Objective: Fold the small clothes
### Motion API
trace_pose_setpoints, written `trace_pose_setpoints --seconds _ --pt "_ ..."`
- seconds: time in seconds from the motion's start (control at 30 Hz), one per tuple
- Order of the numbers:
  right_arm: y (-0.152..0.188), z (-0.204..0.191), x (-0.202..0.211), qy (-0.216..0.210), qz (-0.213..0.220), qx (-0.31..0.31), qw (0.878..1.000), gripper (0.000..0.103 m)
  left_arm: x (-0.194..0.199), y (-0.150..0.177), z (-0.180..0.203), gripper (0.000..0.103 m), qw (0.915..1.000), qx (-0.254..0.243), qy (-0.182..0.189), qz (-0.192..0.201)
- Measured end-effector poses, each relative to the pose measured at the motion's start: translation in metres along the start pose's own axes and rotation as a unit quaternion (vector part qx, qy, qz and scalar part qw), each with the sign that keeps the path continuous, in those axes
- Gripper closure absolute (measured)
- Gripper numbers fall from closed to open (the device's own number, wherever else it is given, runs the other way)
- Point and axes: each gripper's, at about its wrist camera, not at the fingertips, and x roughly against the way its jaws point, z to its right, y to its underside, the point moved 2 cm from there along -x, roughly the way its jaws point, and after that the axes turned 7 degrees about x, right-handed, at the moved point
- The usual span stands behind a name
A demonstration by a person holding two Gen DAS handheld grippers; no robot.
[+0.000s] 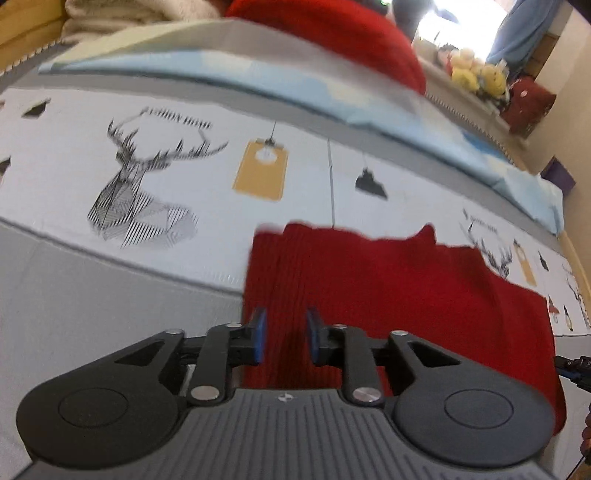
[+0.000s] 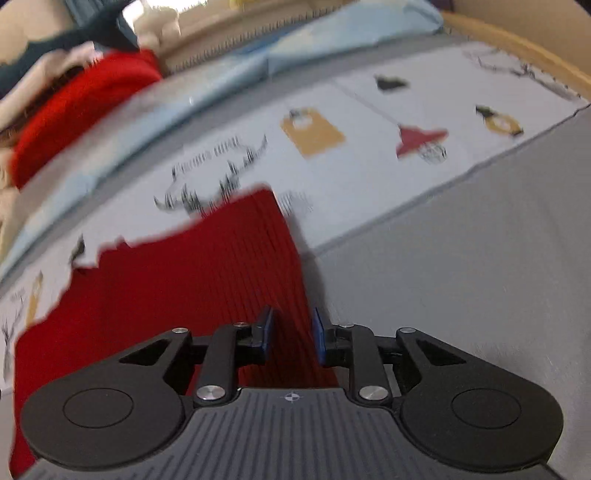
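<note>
A red ribbed knit garment (image 1: 388,280) lies flat on the bed's white printed sheet (image 1: 184,177). My left gripper (image 1: 285,332) is open, its blue pads (image 1: 258,336) straddling the garment's left edge strip, low over it. In the right wrist view the same garment (image 2: 184,280) spreads to the left. My right gripper (image 2: 291,334) is open over the garment's right edge, one blue pad (image 2: 266,328) over the cloth and the other near the grey sheet border. Neither gripper holds cloth.
A light blue folded blanket (image 1: 295,88) runs along the far side of the bed. A large red cushion or garment (image 1: 332,33) lies beyond it; it also shows in the right wrist view (image 2: 81,103). Stuffed toys (image 1: 480,74) sit by the window. Grey sheet border (image 2: 461,258) lies to the right.
</note>
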Motion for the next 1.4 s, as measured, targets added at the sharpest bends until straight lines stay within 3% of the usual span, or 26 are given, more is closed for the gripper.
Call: trace_pose_setpoints --seconds 0.13,0.27,0.33,0.37,0.43,0.47,0.5,0.57,0.67,0.77,0.8,0.87,0.9,0.97,1.0,1.17,1.3,1.33,1.4 --pt "0.004 0.008 0.009 -0.014 -0.015 0.012 1.000 0.065 -0.008 0.010 -0.024 0.059 0.9939 0.063 0.037 -0.082" --pt "0.020 0.017 0.014 -0.011 -0.062 0.016 0.998 0.062 -0.010 0.029 -0.032 0.056 0.9917 0.040 0.004 -0.122" --pt "0.027 0.020 0.018 -0.015 -0.069 0.011 0.997 0.062 -0.007 0.036 -0.035 0.056 0.9906 0.039 0.006 -0.131" --pt "0.032 0.019 0.020 -0.015 -0.071 0.011 0.997 0.062 -0.004 0.040 -0.037 0.056 0.9903 0.041 0.010 -0.133" --pt "0.036 0.019 0.028 -0.015 -0.070 0.018 0.997 0.084 0.003 0.046 -0.034 0.063 0.9905 0.052 0.015 -0.126" --pt "0.037 0.016 0.035 -0.016 -0.061 0.027 0.998 0.090 0.007 0.049 -0.031 0.083 0.9912 0.050 0.016 -0.122" --pt "0.037 0.012 0.041 -0.018 -0.052 0.037 0.998 0.091 0.013 0.051 -0.025 0.088 0.9930 0.031 0.008 -0.113" --pt "0.033 0.002 0.065 -0.026 -0.012 0.064 0.998 0.092 0.034 0.048 -0.011 0.089 0.9965 -0.011 0.003 -0.083" --pt "0.028 0.015 0.103 -0.048 0.040 0.011 0.998 0.092 0.070 0.041 -0.004 0.090 0.9986 -0.008 0.041 -0.032" --pt "0.039 0.023 0.102 -0.013 0.019 -0.006 1.000 0.090 0.078 0.052 -0.010 0.087 0.9995 0.004 0.031 -0.001" --pt "0.043 0.024 0.093 0.000 0.001 -0.009 1.000 0.089 0.073 0.060 -0.014 0.087 0.9998 0.009 0.014 -0.006" --pt "0.043 0.023 0.083 0.009 -0.009 -0.005 1.000 0.088 0.058 0.073 -0.022 0.086 0.9974 0.037 -0.014 -0.060" --pt "0.043 0.024 0.081 0.015 -0.010 -0.004 1.000 0.079 0.054 0.075 -0.025 0.073 0.9951 0.058 0.001 -0.080" --pt "0.043 0.027 0.080 0.023 -0.009 -0.016 1.000 0.062 0.055 0.077 -0.028 0.049 0.9938 0.073 0.018 -0.082" --pt "0.045 0.032 0.081 0.021 -0.014 -0.027 0.999 0.055 0.054 0.078 -0.029 0.045 0.9942 0.067 0.010 -0.083" --pt "0.062 0.038 0.062 -0.017 -0.094 -0.068 0.993 0.053 0.036 0.080 -0.043 0.045 0.9876 0.101 -0.008 -0.120" --pt "0.069 0.034 0.056 -0.015 -0.105 -0.056 0.993 0.054 0.025 0.083 -0.048 0.046 0.9827 0.122 -0.009 -0.138" --pt "0.069 0.034 0.055 -0.015 -0.107 -0.059 0.992 0.056 0.024 0.084 -0.047 0.047 0.9826 0.120 -0.007 -0.142" --pt "0.065 0.035 0.054 -0.022 -0.103 -0.061 0.993 0.076 0.026 0.085 -0.040 0.065 0.9863 0.096 -0.009 -0.134"
